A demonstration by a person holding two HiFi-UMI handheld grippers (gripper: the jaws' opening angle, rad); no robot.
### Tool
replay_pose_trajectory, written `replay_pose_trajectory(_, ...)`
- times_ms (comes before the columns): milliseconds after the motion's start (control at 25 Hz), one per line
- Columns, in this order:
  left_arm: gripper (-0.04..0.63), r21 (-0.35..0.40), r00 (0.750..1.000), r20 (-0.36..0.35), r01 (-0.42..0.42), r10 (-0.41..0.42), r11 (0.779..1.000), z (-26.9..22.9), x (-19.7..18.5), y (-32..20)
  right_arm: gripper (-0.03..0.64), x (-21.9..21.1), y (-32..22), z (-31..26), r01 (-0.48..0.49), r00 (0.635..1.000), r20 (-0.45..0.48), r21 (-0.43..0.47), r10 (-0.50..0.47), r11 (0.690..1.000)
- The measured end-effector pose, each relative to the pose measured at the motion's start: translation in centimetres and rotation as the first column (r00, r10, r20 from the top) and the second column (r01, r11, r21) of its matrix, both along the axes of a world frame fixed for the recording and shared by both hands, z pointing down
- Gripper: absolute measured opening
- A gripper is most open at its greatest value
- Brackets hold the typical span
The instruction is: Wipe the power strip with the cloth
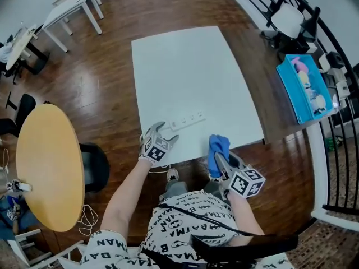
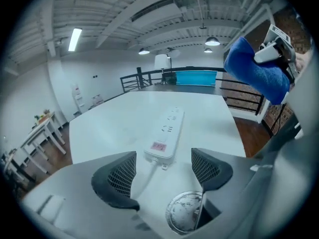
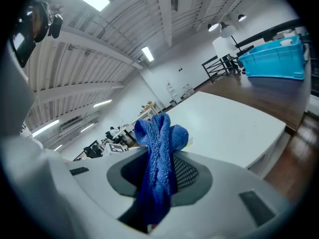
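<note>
1. The left claw (image 1: 166,132) is hovering at the lower middle of the head view, over the near edge of the white desk (image 1: 190,66).
2. In the left gripper view this claw (image 2: 163,176) is standing wide, with nothing pinched between its two dark pads (image 2: 115,177).
3. The strip (image 1: 187,120) is lying flat on the desk, low in the head view and close to the near edge, running slightly uphill toward the right.
4. In the left gripper view the strip (image 2: 167,131) is sitting just ahead of the open tips, its pink-labelled end nearest them; its cord (image 2: 144,178) is trailing down between the pads.
5. The right claw (image 1: 220,160) is sitting lower right of the strip in the head view, at the desk's edge.
6. In the right gripper view this claw (image 3: 159,176) is clamping a blue cloth (image 3: 158,153), which is bunching up above the pads and hanging down below them.
7. The cloth (image 1: 219,147) is staying clear of the strip, a gap of bare desk showing between them.
8. The cloth (image 2: 256,68) is also showing at the upper right of the left gripper view.
9. A blue bin (image 1: 305,88) is sitting on a dark surface at the right, beyond the desk.
</note>
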State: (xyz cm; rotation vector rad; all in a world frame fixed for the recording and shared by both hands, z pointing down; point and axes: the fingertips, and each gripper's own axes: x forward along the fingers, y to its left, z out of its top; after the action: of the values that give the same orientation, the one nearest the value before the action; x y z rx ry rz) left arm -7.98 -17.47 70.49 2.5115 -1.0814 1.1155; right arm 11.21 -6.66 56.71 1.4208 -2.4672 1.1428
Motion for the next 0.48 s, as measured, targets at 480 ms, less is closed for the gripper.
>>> replay_pose_trajectory(480, 0.351, -0.054, 0.965, -0.005, -0.262, 0.262, 0.964, 2.6, 2.8, -3.0, 0.120, -1.2, 0.0, -0.2, -0.193, 0.980, -0.048, -0.010, 0.192, 0.981)
